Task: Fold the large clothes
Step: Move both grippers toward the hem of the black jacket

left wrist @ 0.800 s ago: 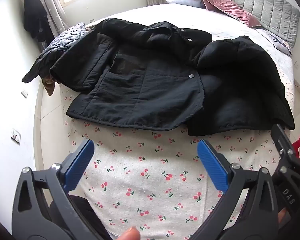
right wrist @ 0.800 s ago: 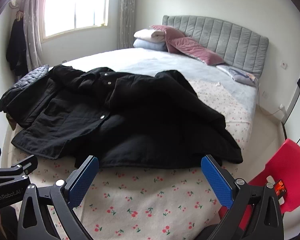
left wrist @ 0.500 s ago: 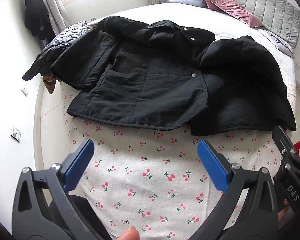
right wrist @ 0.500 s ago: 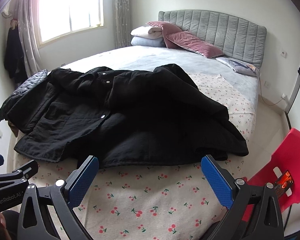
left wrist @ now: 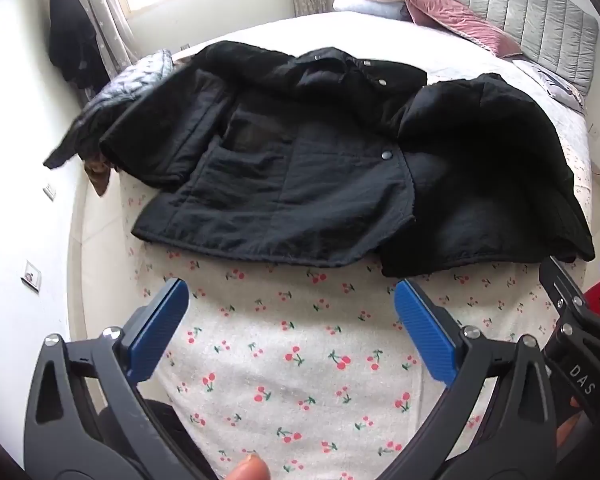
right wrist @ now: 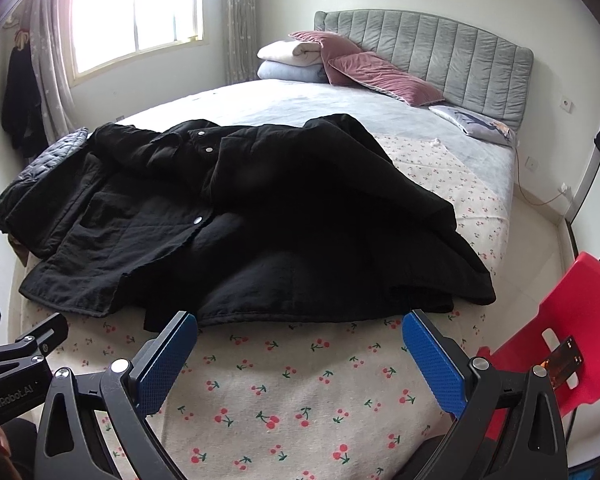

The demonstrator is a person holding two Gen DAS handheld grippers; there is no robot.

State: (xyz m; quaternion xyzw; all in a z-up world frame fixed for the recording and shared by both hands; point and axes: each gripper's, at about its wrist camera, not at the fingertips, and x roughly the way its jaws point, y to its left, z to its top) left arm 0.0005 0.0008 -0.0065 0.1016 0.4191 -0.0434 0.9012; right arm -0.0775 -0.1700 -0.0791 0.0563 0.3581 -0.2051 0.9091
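The black jacket (left wrist: 300,168) hides its own right half under a folded-over flap, and its far left sleeve is blurred at the bed edge. A brown item (left wrist: 97,170) beneath the grey quilted garment (left wrist: 140,76) is too covered to identify. The red chair (right wrist: 572,332) is cut off at the right edge.

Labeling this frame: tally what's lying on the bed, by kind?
Black jacket: 1
Grey quilted garment at the far left edge: 1
Pink pillows: 2
Folded blankets, white over pale blue: 2
Printed cushion: 1
Total: 7
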